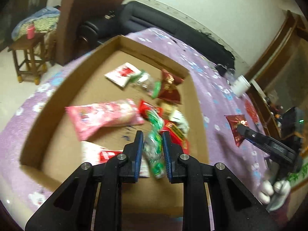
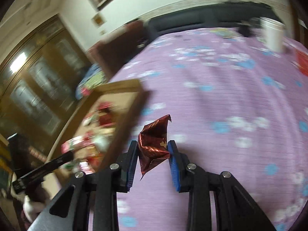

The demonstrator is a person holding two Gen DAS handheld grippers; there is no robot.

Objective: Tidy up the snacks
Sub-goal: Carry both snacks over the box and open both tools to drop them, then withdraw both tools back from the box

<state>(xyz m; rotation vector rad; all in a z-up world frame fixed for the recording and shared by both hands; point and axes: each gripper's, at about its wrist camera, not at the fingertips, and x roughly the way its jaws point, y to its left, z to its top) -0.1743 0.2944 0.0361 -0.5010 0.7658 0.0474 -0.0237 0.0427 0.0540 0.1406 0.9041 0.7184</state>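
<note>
A shallow cardboard box (image 1: pixel 48 107) lies on the purple flowered cloth and holds several snack packets, among them a pink bag (image 1: pixel 104 118) and a dark red packet (image 1: pixel 169 91). My left gripper (image 1: pixel 153 137) is above the box's near part, shut on a green and clear snack packet (image 1: pixel 154 150). My right gripper (image 2: pixel 153 144) is shut on a dark red foil packet (image 2: pixel 154 144) and holds it above the cloth, just right of the box (image 2: pixel 127 115). The same gripper and packet (image 1: pixel 237 129) show in the left wrist view, right of the box.
A white cup (image 1: pixel 240 85) stands on the cloth at the far right, also in the right wrist view (image 2: pixel 273 34). A dark sofa (image 1: pixel 154 19) runs behind the table. A wooden stool (image 1: pixel 28 57) stands on the floor at left. A wooden cabinet (image 2: pixel 38 77) is at left.
</note>
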